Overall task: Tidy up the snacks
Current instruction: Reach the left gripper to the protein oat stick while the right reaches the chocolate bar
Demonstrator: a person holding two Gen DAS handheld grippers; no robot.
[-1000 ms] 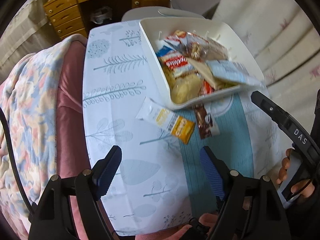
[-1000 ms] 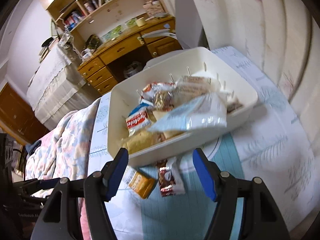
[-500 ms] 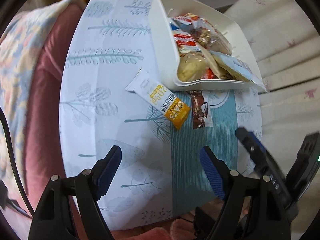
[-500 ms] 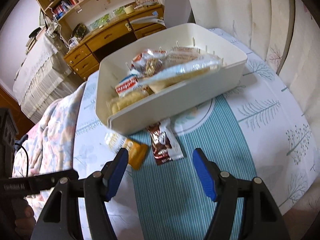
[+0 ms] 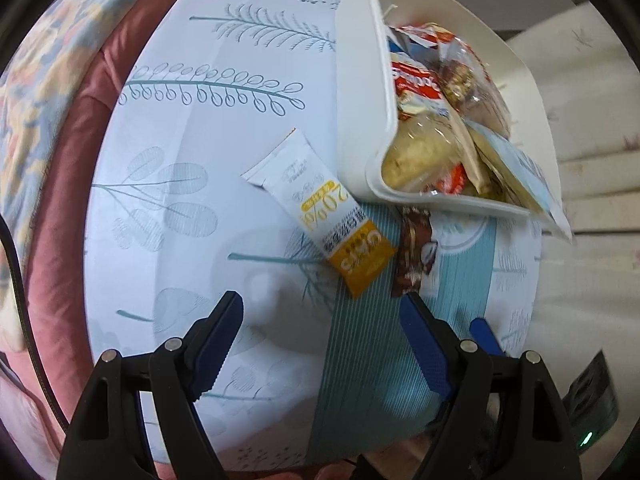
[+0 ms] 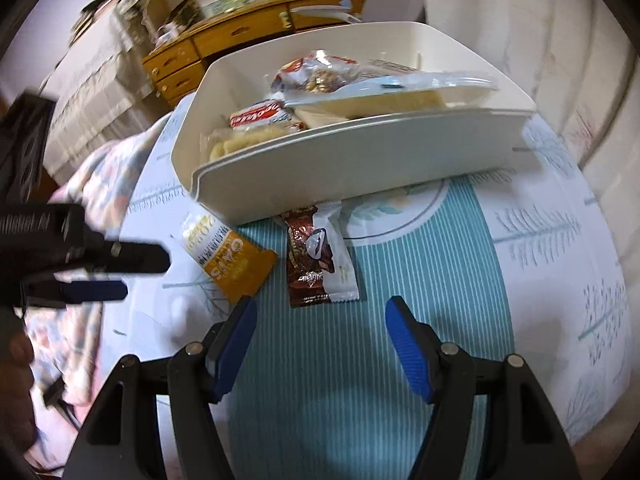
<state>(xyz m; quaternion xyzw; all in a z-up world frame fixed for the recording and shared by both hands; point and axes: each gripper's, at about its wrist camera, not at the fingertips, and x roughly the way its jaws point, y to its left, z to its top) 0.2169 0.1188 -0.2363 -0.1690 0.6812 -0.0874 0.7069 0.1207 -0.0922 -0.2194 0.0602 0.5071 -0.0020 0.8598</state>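
A white bin (image 5: 360, 92) (image 6: 360, 168) full of snack packets stands on the table. A white-and-orange bar packet (image 5: 324, 216) (image 6: 224, 256) and a brown chocolate packet (image 5: 414, 256) (image 6: 316, 260) lie flat on the cloth beside its near wall. My left gripper (image 5: 320, 320) is open and empty, just short of the orange packet. My right gripper (image 6: 320, 320) is open and empty, just short of the brown packet. The left gripper also shows in the right wrist view (image 6: 116, 272).
The round table (image 5: 200, 200) has a leaf-print cloth with a teal striped band (image 6: 400, 300). A pink quilt and floral blanket (image 5: 48, 120) lie left of the table. A wooden desk with drawers (image 6: 224, 44) stands beyond. A curtain (image 6: 560, 40) hangs at right.
Both grippers have dropped lower and come closer to the two loose packets. The bin and the packets have not moved.
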